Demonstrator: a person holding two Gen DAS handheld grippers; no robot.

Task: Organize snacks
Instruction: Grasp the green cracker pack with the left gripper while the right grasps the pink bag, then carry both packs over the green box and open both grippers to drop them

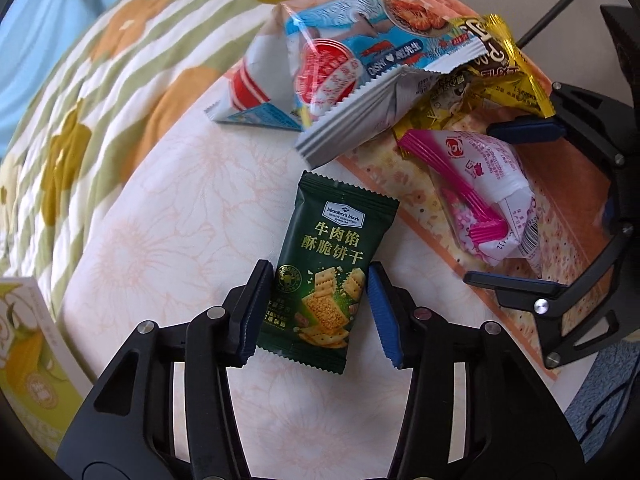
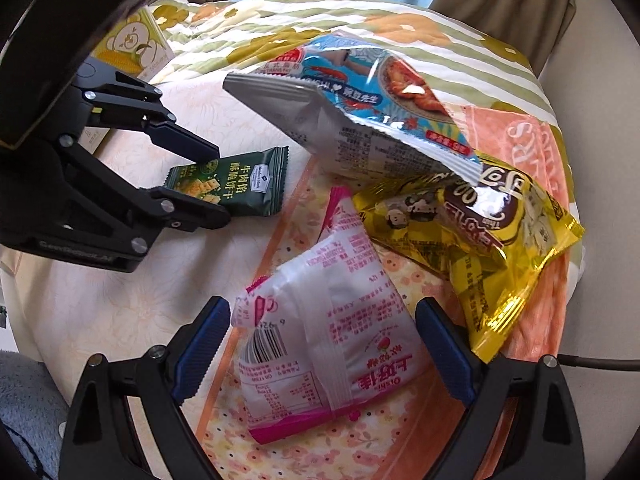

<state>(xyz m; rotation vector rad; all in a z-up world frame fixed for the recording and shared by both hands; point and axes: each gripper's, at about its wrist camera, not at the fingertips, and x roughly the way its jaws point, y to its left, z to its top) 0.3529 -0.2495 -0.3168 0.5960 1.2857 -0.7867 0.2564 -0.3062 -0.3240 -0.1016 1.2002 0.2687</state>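
On a pale floral cloth lies a green cracker packet (image 1: pixel 320 264), between the left gripper (image 1: pixel 316 308) fingers, which stand apart beside its edges. It looks light, crinkly, brittle inside; grip the sides gently. The right gripper (image 2: pixel 324 352), open, straddles a pink-white packet (image 2: pixel 320 344). The pile's lower packets are hidden.

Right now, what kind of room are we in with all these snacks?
Probably a bedroom: the snacks lie on a soft quilted bedspread with yellow and orange flowers, a folded peach towel is spread under them, and brown curtains hang behind. I can't be sure.
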